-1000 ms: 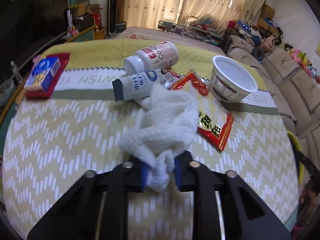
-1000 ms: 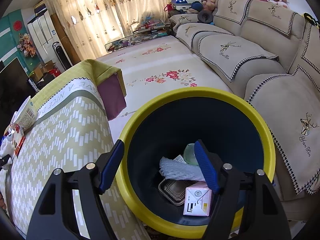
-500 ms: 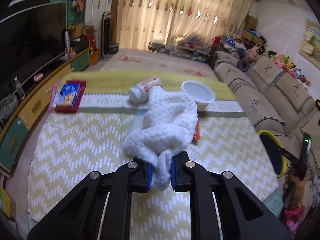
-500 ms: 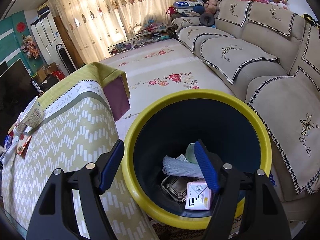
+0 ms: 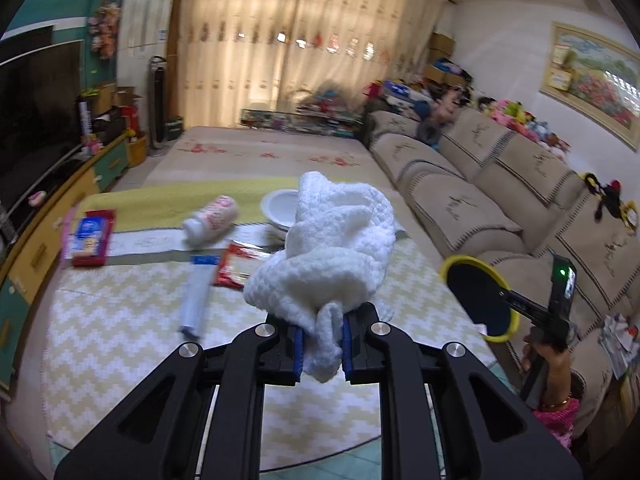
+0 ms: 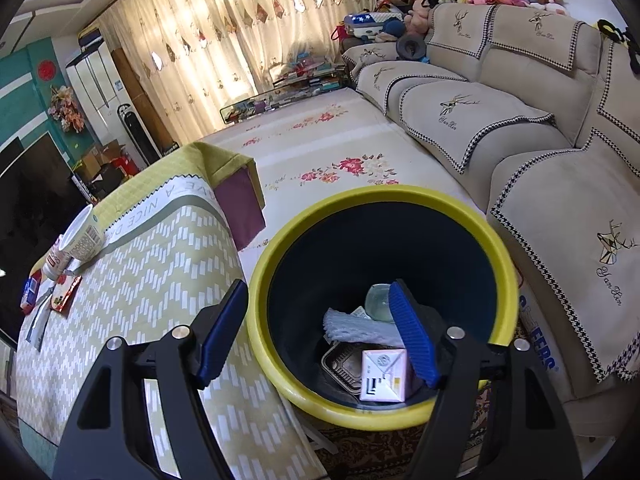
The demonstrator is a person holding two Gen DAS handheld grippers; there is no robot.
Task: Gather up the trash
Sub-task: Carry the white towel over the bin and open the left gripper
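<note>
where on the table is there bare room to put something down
Bare cloth on the near half of the table, below the blue tube. Also the strip nearest the bin. The far half is crowded: bottle, red packet, white cup, red box.

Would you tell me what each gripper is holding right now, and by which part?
The left gripper is shut on the white cloth, pinching a bunched end while the rest billows ahead. The right gripper is open and empty above the yellow-rimmed bin.

Curtain-filtered daylight, fisheye bending, slight blur
</note>
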